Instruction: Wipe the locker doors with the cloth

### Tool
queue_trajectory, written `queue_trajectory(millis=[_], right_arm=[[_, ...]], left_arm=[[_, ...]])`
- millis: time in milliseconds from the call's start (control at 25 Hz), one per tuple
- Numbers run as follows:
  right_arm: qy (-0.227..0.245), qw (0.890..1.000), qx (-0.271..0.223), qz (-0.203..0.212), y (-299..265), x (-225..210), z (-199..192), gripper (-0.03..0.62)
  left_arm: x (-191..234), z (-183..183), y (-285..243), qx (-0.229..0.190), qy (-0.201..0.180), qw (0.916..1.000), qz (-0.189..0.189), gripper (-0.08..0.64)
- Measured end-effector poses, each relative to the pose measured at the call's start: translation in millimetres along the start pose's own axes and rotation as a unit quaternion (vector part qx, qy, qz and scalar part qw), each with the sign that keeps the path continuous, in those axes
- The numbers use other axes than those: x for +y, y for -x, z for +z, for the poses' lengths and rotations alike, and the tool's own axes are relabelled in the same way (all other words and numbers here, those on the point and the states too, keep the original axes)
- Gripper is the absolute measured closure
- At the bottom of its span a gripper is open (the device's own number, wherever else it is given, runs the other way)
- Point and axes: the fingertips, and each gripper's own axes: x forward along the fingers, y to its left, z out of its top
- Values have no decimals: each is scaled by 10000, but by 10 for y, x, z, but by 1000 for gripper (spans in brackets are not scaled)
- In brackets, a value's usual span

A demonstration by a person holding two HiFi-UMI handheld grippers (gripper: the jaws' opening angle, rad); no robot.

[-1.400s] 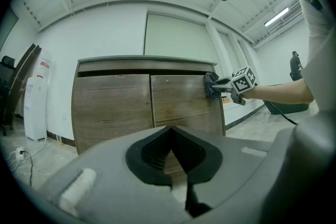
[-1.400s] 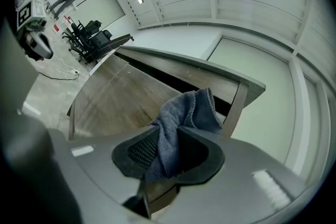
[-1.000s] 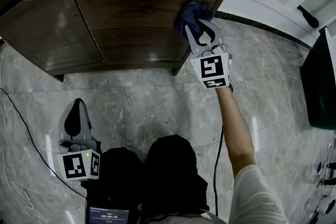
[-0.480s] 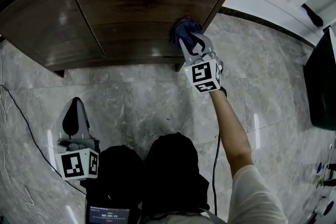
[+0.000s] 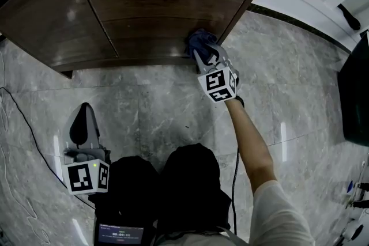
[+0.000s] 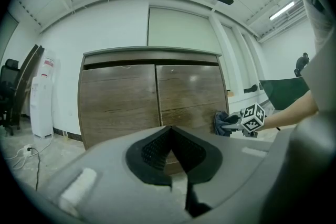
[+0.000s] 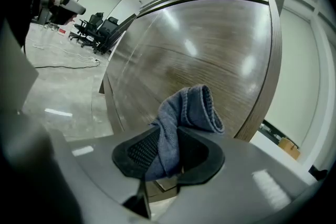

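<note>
Right door (image 5: 167, 3): dark wood, shut, glossy with glare.
Left door (image 5: 52, 20): shut, beside the right door, a thin seam between them; nothing touched it.
Cloth (image 5: 199, 40): blue and bunched, lay against the right door's lower right corner, just above the bottom edge.
Right gripper (image 5: 203, 53): jaws clenched on a fold of the cloth, which stuck out past the tips; it pointed at the door, tilted a little downward, on an outstretched arm.
Left gripper (image 5: 85, 118): jaws closed together with nothing between them; it was held low over the floor, well apart from the doors and aimed toward them.
Floor (image 5: 144, 106): grey marbled tile, shiny.
</note>
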Motion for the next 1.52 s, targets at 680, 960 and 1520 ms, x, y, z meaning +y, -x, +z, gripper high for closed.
queue_trajectory(millis=[680, 960, 1520], right_arm=[[-102, 9985, 313, 441, -192, 344, -236, 489], [80, 9996, -13, 258, -89, 180, 155, 489], [800, 9942, -690, -207, 132, -156, 1161, 488]], left_arm=[[99, -117, 45, 121, 49, 9998, 119, 557], [117, -111, 83, 101, 114, 9998, 118, 557], [160, -80, 130, 7, 182, 9998, 107, 557]])
